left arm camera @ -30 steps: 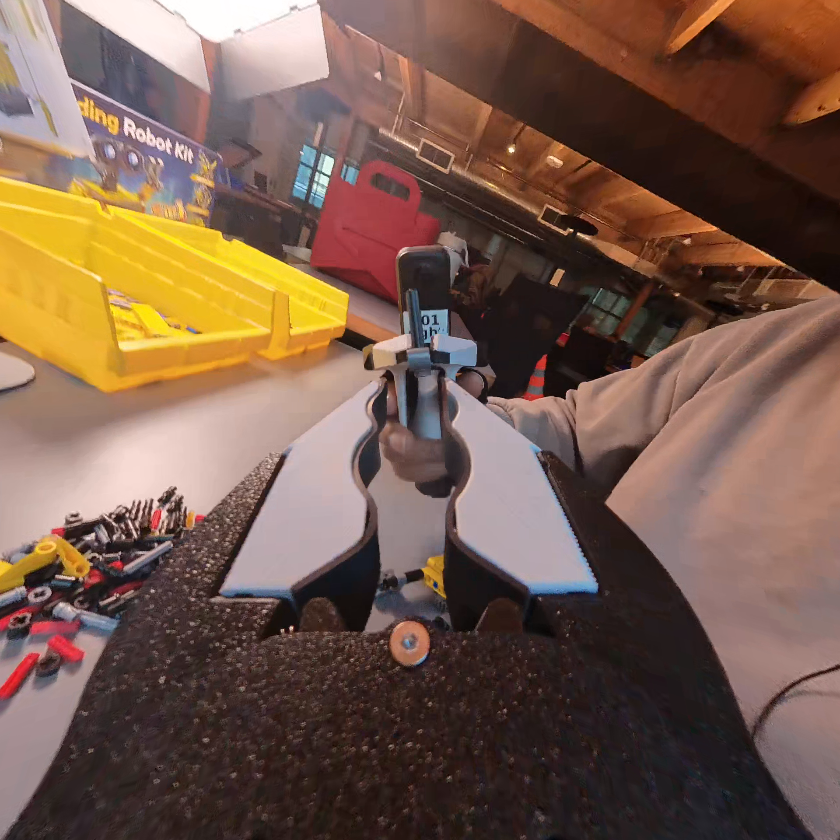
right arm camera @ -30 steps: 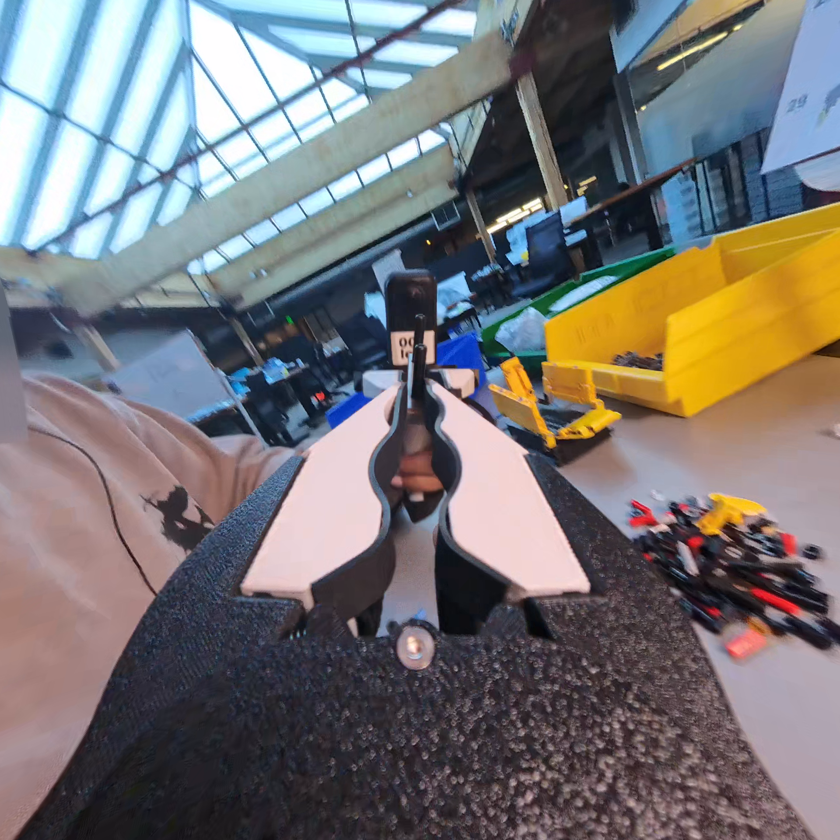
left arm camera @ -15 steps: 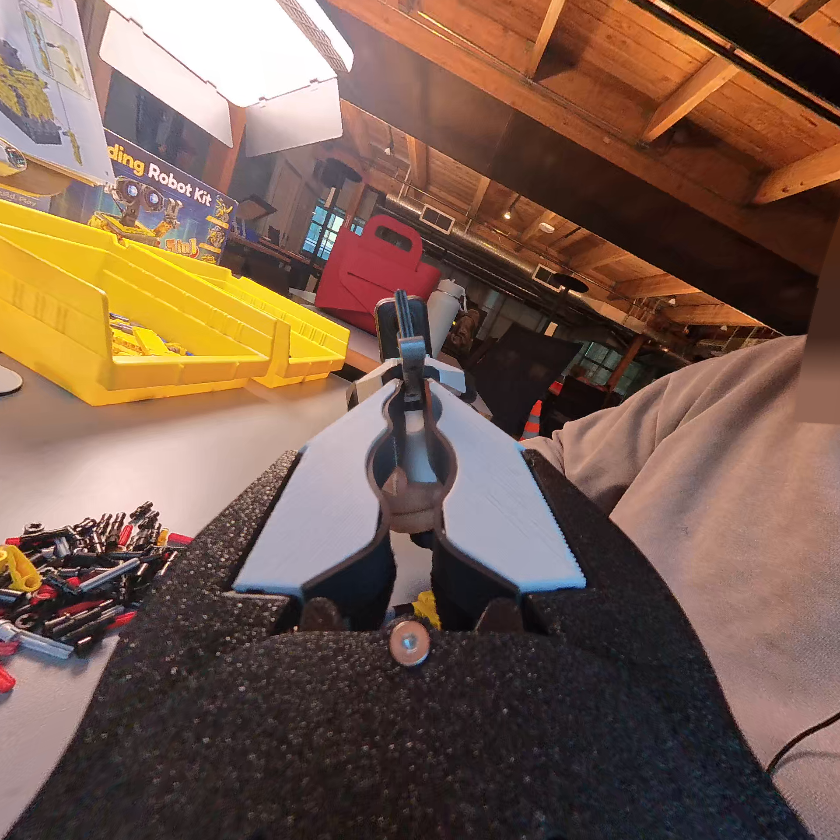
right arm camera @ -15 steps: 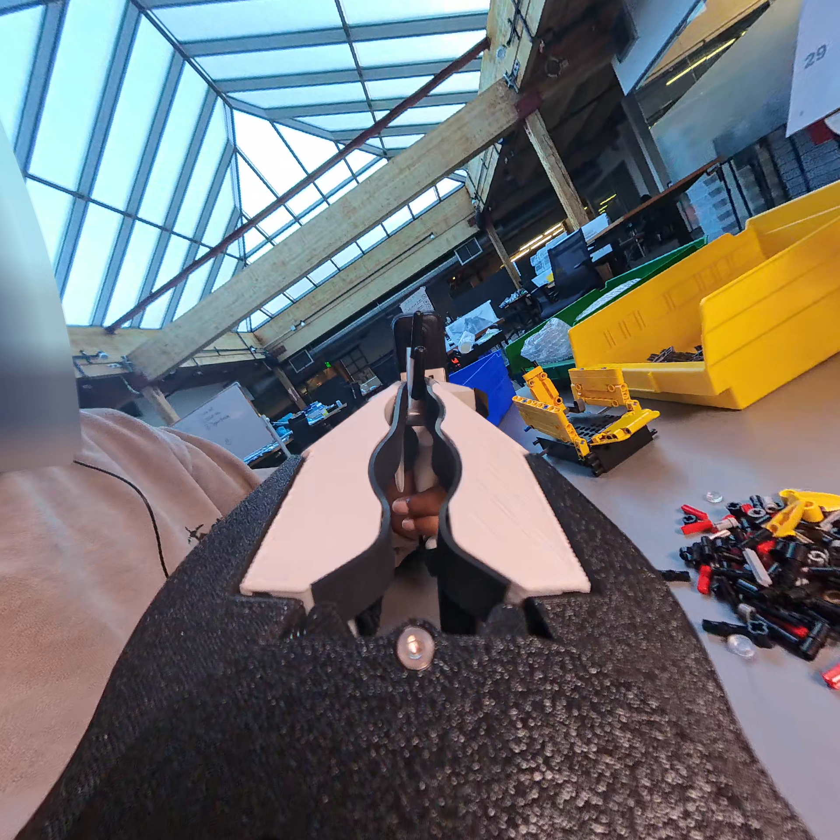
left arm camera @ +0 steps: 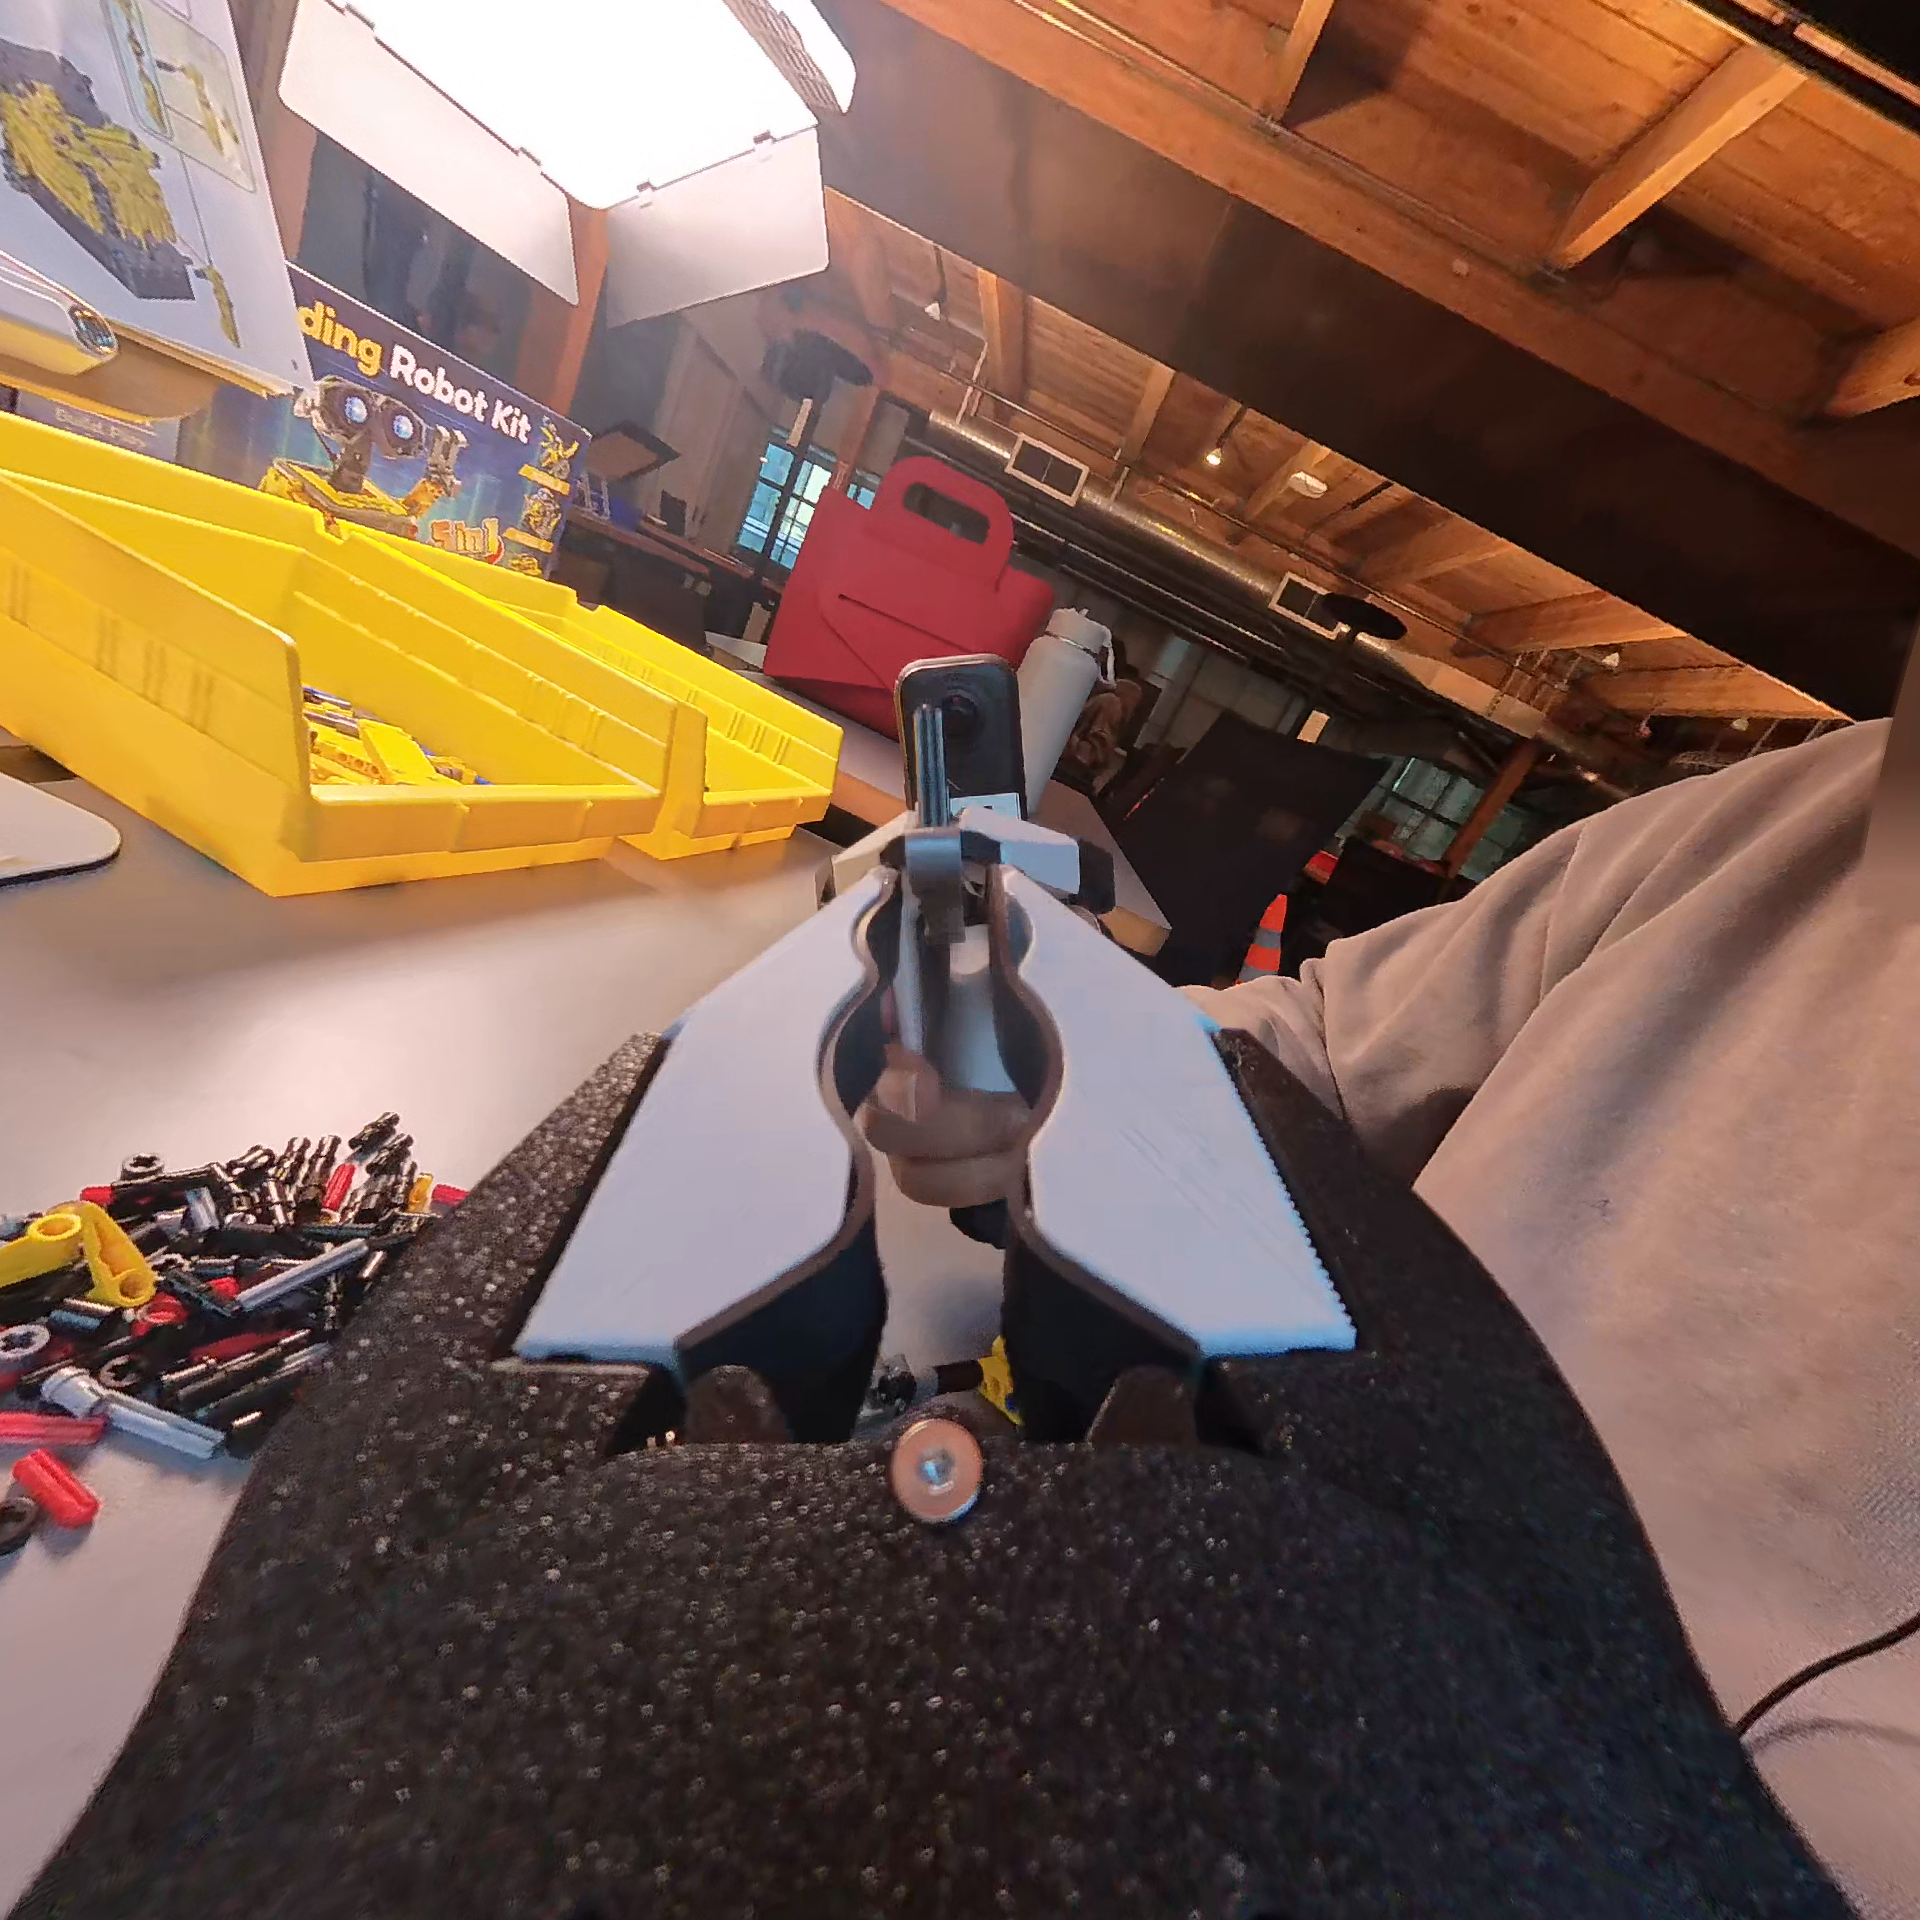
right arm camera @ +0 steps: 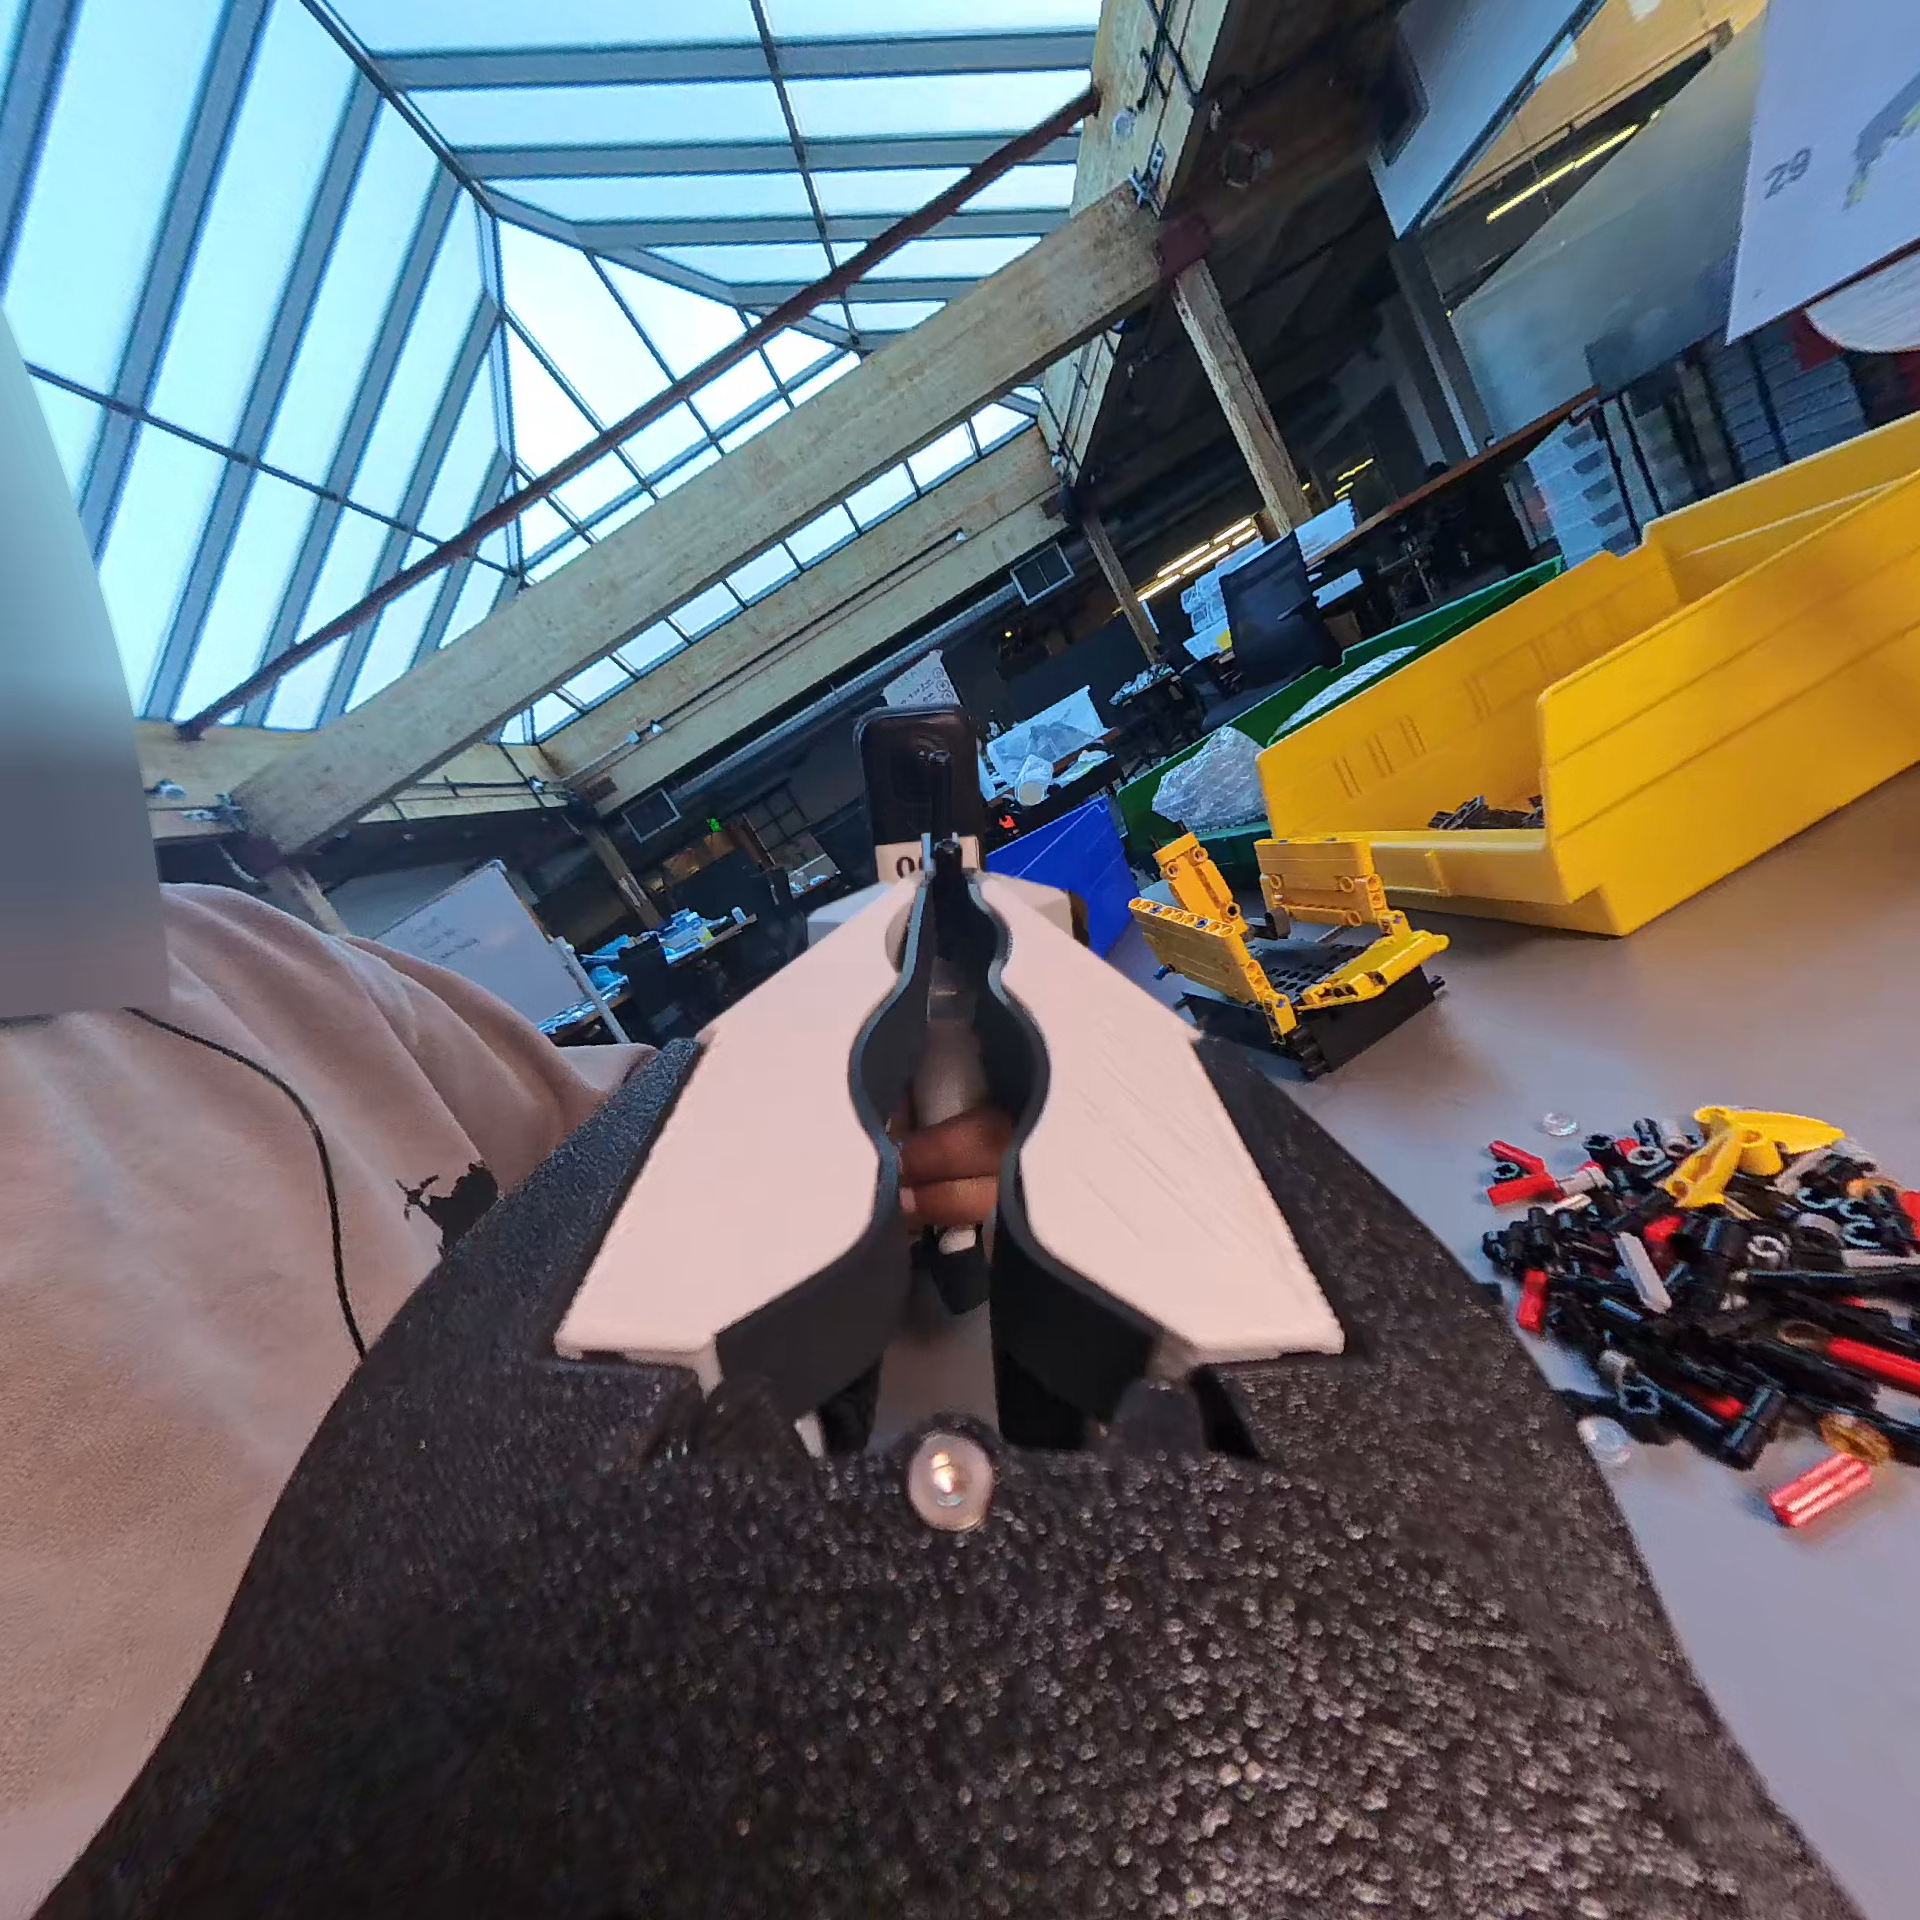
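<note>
Closing my left hand-held gripper (left arm camera: 928, 883): its jaws were gaping a second ago, now they are nearly touching around a thin dark rod (left arm camera: 928, 758) standing up at the tips. My right hand-held gripper (right arm camera: 943, 883) is staying pinched on a small black pin (right arm camera: 945, 847). Both are pointing tip to tip above the desk (left arm camera: 416, 987), beside the loose parts pile (right arm camera: 1714, 1278). Cannot tell if rod and pin are one piece

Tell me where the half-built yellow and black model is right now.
The half-built yellow and black model shows in the right wrist view, right of the right gripper, on the grey table between the yellow bin and the loose parts pile.
</note>
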The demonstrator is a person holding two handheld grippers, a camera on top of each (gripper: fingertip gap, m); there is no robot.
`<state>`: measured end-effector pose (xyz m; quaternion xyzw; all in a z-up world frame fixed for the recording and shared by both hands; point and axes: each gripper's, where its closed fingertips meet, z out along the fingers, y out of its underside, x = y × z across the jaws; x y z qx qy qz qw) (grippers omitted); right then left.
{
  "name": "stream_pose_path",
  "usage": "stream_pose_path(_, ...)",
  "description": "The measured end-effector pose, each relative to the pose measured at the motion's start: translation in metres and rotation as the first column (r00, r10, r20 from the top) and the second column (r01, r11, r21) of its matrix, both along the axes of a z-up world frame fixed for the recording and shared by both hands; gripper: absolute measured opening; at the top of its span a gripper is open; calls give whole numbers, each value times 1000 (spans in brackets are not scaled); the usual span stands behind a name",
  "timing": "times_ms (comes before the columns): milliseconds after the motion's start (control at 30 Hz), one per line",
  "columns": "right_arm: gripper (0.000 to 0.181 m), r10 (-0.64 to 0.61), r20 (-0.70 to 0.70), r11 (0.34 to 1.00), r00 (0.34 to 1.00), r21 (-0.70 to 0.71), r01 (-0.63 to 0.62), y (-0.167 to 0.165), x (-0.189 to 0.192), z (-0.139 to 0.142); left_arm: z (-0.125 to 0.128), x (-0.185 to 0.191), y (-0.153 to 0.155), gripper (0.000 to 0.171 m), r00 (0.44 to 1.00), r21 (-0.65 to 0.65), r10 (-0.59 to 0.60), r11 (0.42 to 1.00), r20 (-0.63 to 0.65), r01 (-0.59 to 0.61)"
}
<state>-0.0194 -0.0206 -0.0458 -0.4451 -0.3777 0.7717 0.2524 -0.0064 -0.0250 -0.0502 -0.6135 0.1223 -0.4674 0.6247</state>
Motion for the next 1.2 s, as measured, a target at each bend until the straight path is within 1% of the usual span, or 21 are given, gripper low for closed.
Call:
stream_pose_path(67, 3, -3, -2, 1000, 1000, -1, 3, -2, -1, -1, -1, 1, -2, 5, 1000, 1, -13, 1000, -21, 13)
stream_pose_path(167, 1, -7, 5, 1000, 1000, 17, 7, -3, -1, -1, -3, 1, -3, 5, 999, -16, -31, 999, -43, 30)
stream_pose_path(267, 0, 21, -9, 1000, 1000, 6, -21, -8, 3, 7, 0, 4, -7, 5, 997, -33, -75, 997, 24, 76)
stream_pose_path(333, 0, 20, 13, 1000, 1000, 23, -21, -7, 1, 3, -6, 4, -6, 5, 990, -64, -102, 992, 96, 108)
stream_pose_path(367, 0, 34, 18, 999, 999, 4, -34, -6, 1, 2, -7, 5, -5, 5, 987, -75, -112, 990, 116, 121)
stream_pose_path(400, 0, 45, 14, 999, 999, -18, -44, -5, 2, 2, -7, 6, -5, 5, 987, -76, -117, 989, 110, 125)
stream_pose_path(500, 0, 58, -14, 998, 998, -4, -58, -4, 5, 11, -1, 10, -4, 5, 986, -66, -129, 988, 107, 136)
stream_pose_path(533, 1, 42, -59, 998, 997, -35, -44, 3, 8, 19, -15, 15, -3, 4, 989, -110, -142, 983, 42, 146)
stream_pose_path(567, 0, -33, -192, 974, 981, -227, -12, 42, 26, 52, -43, 21, -6, 5, 988, -165, -138, 978, -67, 126)
stream_pose_path(600, 0, -128, -267, 970, 955, -234, 65, 76, 47, 76, -49, 23, -12, 5, 986, -208, -164, 965, -14, 157)
stream_pose_path(633, 1, -179, -259, 983, 949, -82, 163, 82, 57, 84, -38, 19, -10, 5, 990, -166, -141, 976, 5, 140)
stream_pose_path(667, 0, -172, -232, 982, 957, 32, 184, 71, 58, 85, -27, 15, -7, 6, 992, -126, -129, 984, -11, 126)
stream_pose_path(700, 1, -164, -212, 980, 964, 80, 184, 61, 54, 79, -20, 15, -3, 6, 989, -115, -142, 984, -32, 137)
stream_pose_path(733, 0, -155, -186, 981, 970, 85, 173, 57, 48, 69, -20, 16, 3, 6, 987, -114, -135, 986, -90, 125)
stream_pose_path(800, 1, -117, -105, 992, 988, 45, 122, 57, 37, 42, -27, 17, 8, 6, 977, -120, -123, 987, -176, 102)
stream_pose_path(867, 2, -100, -51, 989, 994, 103, 105, 55, 30, 24, -34, 13, 10, 6, 981, -154, -114, 984, -156, 90)
stream_pose_path(900, 2, -98, -39, 986, 994, 131, 102, 55, 28, 20, -40, 12, 10, 6, 982, -177, -112, 981, -150, 85)
stream_pose_path(967, 2, -70, -19, 987, 997, 142, 72, 51, 25, 15, -52, 6, 9, 6, 980, -193, -86, 980, -182, 50)
stream_pose_path(1033, 2, -113, 23, 973, 993, 203, 106, 53, 21, 3, -53, -1, 7, 6, 974, -183, -58, 983, -218, 18)
stream_pose_path(1133, 3, -207, 108, 938, 972, 306, 165, 65, 15, -19, -50, -11, 6, 6, 964, -151, -20, 988, -264, -20)
stream_pose_path(1200, 3, -263, 133, 919, 956, 336, 207, 75, 14, -26, -52, -17, 6, 6, 954, -137, 6, 989, -299, -49)
